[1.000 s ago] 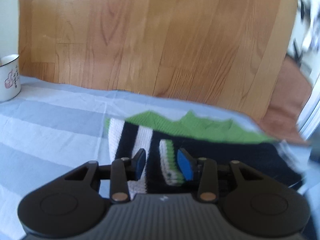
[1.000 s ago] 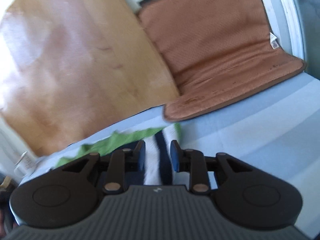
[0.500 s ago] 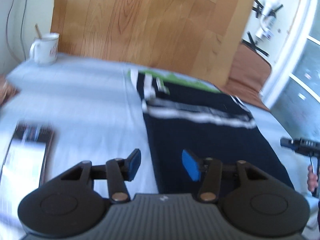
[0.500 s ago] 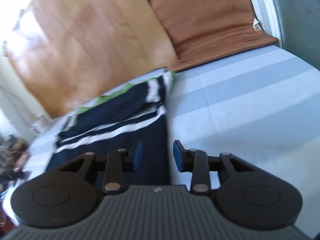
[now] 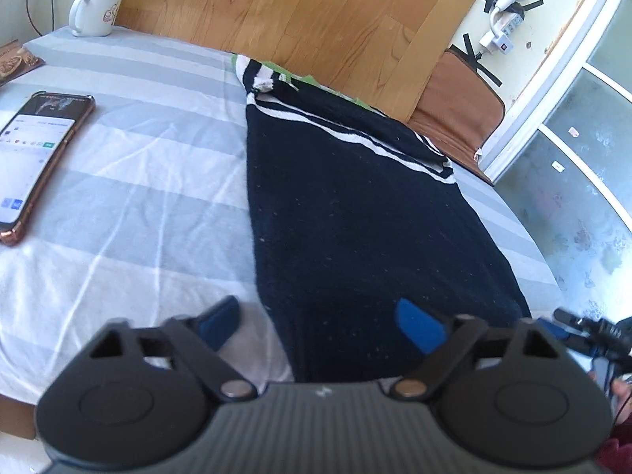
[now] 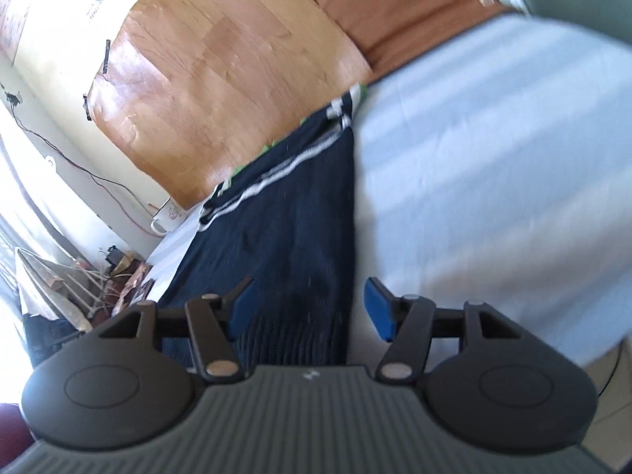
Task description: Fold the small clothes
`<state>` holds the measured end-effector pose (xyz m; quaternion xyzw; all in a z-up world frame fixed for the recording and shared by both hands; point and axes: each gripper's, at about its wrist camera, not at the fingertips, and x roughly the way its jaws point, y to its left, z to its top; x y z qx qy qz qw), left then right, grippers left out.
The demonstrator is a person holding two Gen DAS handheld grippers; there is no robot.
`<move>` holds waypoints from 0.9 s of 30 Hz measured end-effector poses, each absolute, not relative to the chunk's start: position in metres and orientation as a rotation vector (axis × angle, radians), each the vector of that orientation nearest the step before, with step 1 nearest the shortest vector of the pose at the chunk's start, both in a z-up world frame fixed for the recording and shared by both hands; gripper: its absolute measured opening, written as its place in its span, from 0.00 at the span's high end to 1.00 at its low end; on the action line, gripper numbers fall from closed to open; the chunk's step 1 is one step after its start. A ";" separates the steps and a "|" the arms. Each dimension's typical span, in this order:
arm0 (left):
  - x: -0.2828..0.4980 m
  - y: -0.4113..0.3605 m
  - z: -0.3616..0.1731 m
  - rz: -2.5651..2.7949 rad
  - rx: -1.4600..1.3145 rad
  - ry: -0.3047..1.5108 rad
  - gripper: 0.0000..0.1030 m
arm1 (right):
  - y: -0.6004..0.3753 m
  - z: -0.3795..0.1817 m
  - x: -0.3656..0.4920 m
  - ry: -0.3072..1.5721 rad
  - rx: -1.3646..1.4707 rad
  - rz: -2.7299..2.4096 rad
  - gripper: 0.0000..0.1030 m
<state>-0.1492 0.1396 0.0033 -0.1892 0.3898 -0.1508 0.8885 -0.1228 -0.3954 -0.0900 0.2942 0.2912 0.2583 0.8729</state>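
Observation:
A dark navy knitted garment [image 5: 355, 205] with white stripes and a green far edge lies flat on the blue-and-white striped sheet [image 5: 138, 181], running from the wooden headboard to the near edge. My left gripper [image 5: 320, 322] is open and empty, hovering over the garment's near left corner. The garment also shows in the right wrist view [image 6: 288, 237]. My right gripper [image 6: 308, 308] is open and empty, over the garment's near right corner at its ribbed hem. The right gripper's tips also show in the left wrist view [image 5: 580, 331].
A phone [image 5: 39, 158] with a lit screen lies on the sheet at left. A white mug [image 5: 96, 12] stands at the far left by the wooden headboard [image 5: 316, 12]. A brown cushion [image 5: 462, 106] leans at the far right. Clutter [image 6: 79, 292] lies beside the bed.
Both grippers have pulled back from the garment's far striped end to its near hem. Both jaws have opened wider. The garment now lies stretched out flat.

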 end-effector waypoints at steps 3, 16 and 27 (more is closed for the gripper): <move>-0.152 0.127 0.003 -0.313 -0.327 0.893 0.92 | -0.385 -0.094 -0.126 0.589 0.552 0.550 0.69; -0.136 0.168 0.063 -0.371 -0.512 0.818 0.92 | -0.394 -0.031 -0.091 0.500 0.651 0.612 0.91; 0.057 0.180 0.071 -0.132 -0.551 0.807 0.62 | -0.368 -0.009 0.093 0.532 0.625 0.378 0.66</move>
